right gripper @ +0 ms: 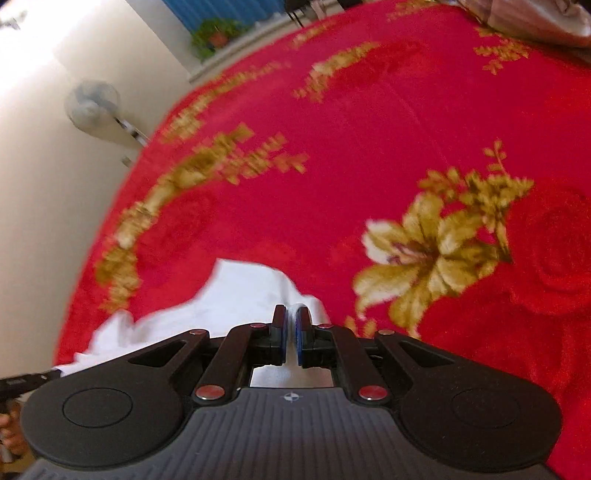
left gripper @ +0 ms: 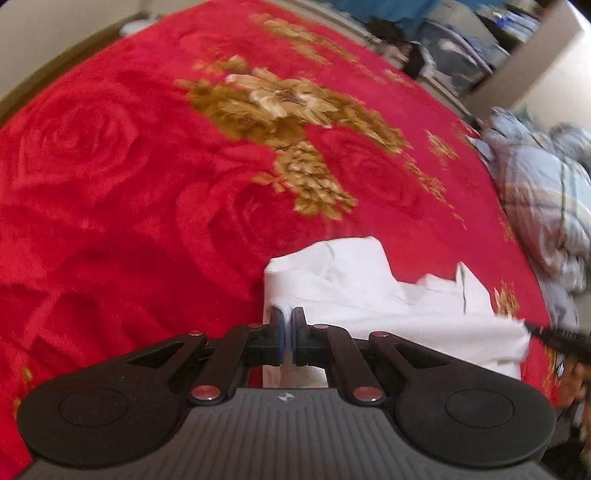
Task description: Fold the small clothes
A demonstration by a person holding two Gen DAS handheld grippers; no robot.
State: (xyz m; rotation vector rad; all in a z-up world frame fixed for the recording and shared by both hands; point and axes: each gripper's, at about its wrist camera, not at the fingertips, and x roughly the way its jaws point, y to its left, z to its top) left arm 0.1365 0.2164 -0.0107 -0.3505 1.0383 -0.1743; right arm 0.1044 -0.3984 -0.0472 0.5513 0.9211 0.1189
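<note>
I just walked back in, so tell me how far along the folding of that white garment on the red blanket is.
Done: nothing looks folded yet. In hand: the left gripper and right gripper are each shut on an edge of the white garment, which hangs rumpled between them over the red blanket. Left: spread it flat, then make the folds.

garment [left gripper: 373, 295]: lies on the bed [left gripper: 129, 177], strung between your two grippers
left gripper [left gripper: 287, 317]: clamps garment's left edge
right gripper [right gripper: 291, 317]: clamps its right edge
bedding pile [left gripper: 546, 206]: on the bed, right, behind garment
fan [right gripper: 92, 105]: off the bed, left side
plant [right gripper: 216, 35]: beyond the bed's far edge
</note>
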